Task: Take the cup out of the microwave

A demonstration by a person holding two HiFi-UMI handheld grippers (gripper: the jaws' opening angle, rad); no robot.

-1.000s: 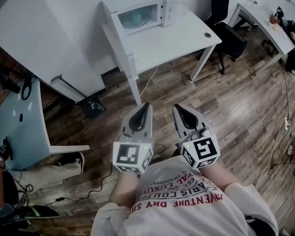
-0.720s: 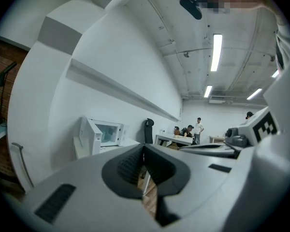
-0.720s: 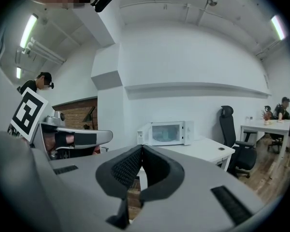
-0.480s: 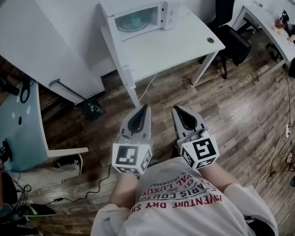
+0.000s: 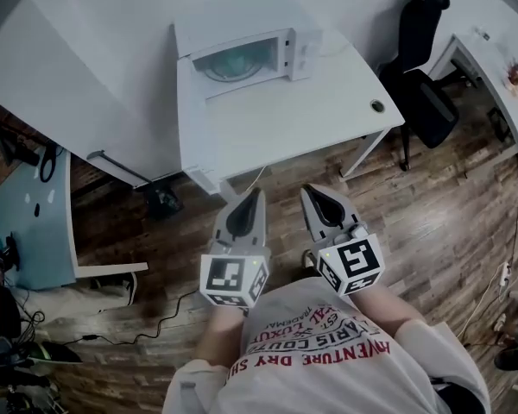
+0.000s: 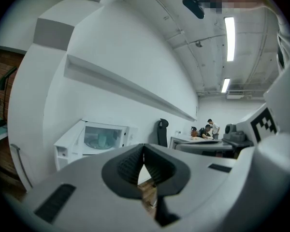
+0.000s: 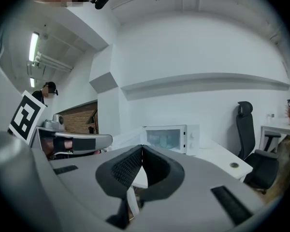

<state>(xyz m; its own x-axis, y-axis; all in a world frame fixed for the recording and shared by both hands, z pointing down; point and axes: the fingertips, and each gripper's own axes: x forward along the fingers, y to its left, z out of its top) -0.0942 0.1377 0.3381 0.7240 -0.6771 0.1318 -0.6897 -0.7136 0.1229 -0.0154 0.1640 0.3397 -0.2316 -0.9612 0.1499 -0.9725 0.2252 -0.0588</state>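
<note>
Wooden floor (image 5: pixel 432 222) is filling the lower part of the head view, and a white surface (image 5: pixel 276 119) is standing against the wall, carrying a microwave (image 5: pixel 242 50). The cup (image 6: pixel 102 139) is sitting inside the microwave on the turntable. It is showing only as a pale teal blur behind the door window, and its handle and rim are not resolving in any view. The left gripper (image 5: pixel 258 193) and right gripper (image 5: pixel 306 190) are hanging side by side before the person's chest, well apart from the surface, both pointing toward the microwave. Each gripper's jaws are lying together at the tips, with nothing between them. A black chair (image 5: pixel 423 84) is standing right of the surface. People (image 6: pixel 208 128) at a far desk are appearing too small to make out.
</note>
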